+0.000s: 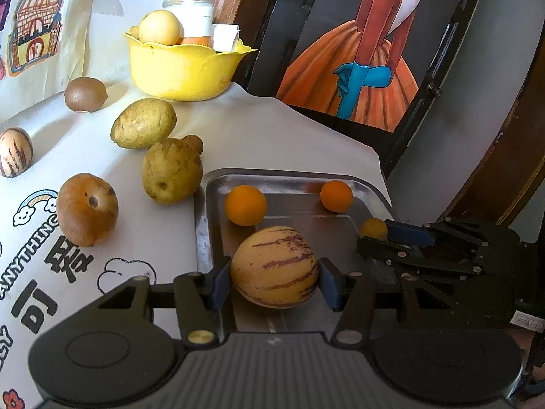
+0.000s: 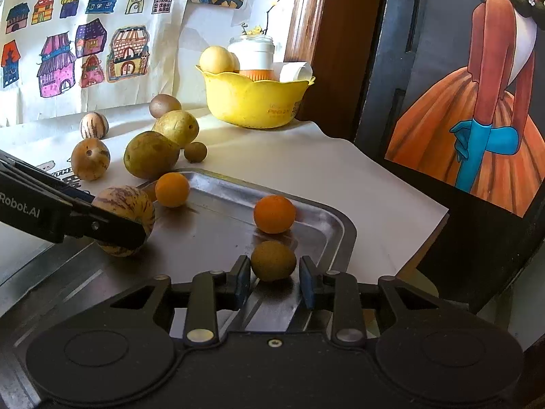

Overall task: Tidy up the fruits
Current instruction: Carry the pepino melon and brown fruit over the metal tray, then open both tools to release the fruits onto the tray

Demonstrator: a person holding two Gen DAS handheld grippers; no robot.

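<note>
My left gripper (image 1: 275, 277) is shut on a striped yellow melon (image 1: 275, 266) over the near part of the metal tray (image 1: 306, 179); it also shows in the right wrist view (image 2: 124, 220). Two oranges (image 1: 246, 205) (image 1: 336, 196) lie in the tray. My right gripper (image 2: 274, 281) is open around a small brown-yellow fruit (image 2: 273, 260) that rests on the tray (image 2: 333, 225), with gaps on both sides. In the left wrist view the right gripper (image 1: 369, 238) reaches in from the right beside that fruit (image 1: 373, 229).
Loose on the white cloth left of the tray lie two green-yellow pears (image 1: 143, 122) (image 1: 172, 170), a brown pear (image 1: 87, 209), a kiwi (image 1: 85, 94), a second striped melon (image 1: 14, 152) and a small brown fruit (image 1: 194, 143). A yellow bowl (image 1: 184, 68) with fruit stands behind. The table edge drops off right.
</note>
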